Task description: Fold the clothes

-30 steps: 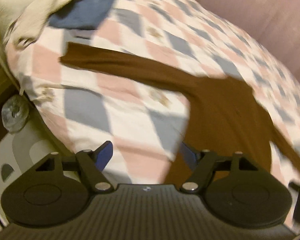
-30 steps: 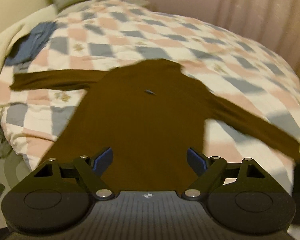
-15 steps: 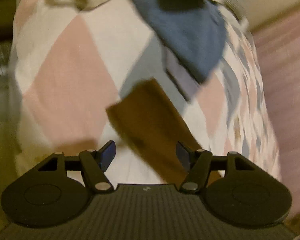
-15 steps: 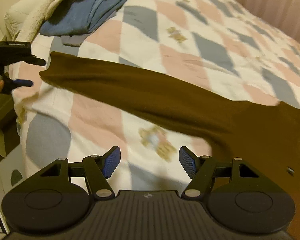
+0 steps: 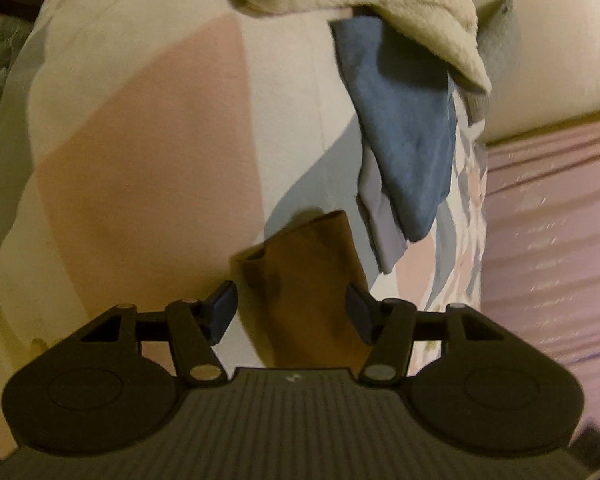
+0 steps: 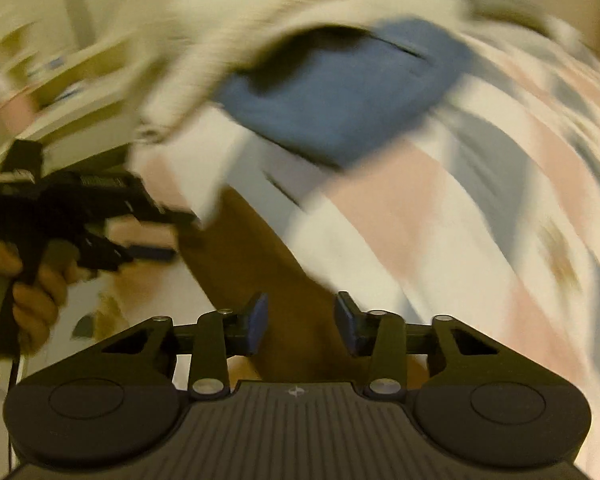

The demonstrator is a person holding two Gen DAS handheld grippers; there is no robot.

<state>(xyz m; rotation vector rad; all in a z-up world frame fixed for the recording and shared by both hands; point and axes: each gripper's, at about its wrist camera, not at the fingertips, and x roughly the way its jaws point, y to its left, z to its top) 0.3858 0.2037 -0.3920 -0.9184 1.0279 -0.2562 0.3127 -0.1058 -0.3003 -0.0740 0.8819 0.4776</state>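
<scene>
— Where do we have the sleeve (image 5: 300, 280)?

— It lies on the quilt (image 5: 148, 152) near the bed's edge, with its brown cuff end between the fingers of our left gripper (image 5: 293, 312). The jaws stand wide, one pad on each side of the cuff, and neither presses the cloth.

— And our right gripper (image 6: 302, 322)?

— Further along the same sleeve (image 6: 260, 256). Its jaws are parted too, somewhat narrower than the left's, with the brown cloth running between and under the pads. We cannot tell whether they touch it, as the right wrist view is blurred.

— What else do we see on the bed?

— A blue garment (image 5: 404, 132) lies beyond the cuff, toward the head of the bed, with a pale grey piece (image 5: 376, 216) sticking out beneath it. A cream fleece blanket (image 5: 372, 4) drapes over the blue garment's far end. In the right wrist view the blue garment (image 6: 340, 96) sits just beyond the sleeve, and our left hand (image 6: 32, 292) shows at the bed's edge, gripping the left gripper's handle with the tool (image 6: 84, 216) reaching toward the cuff.
</scene>
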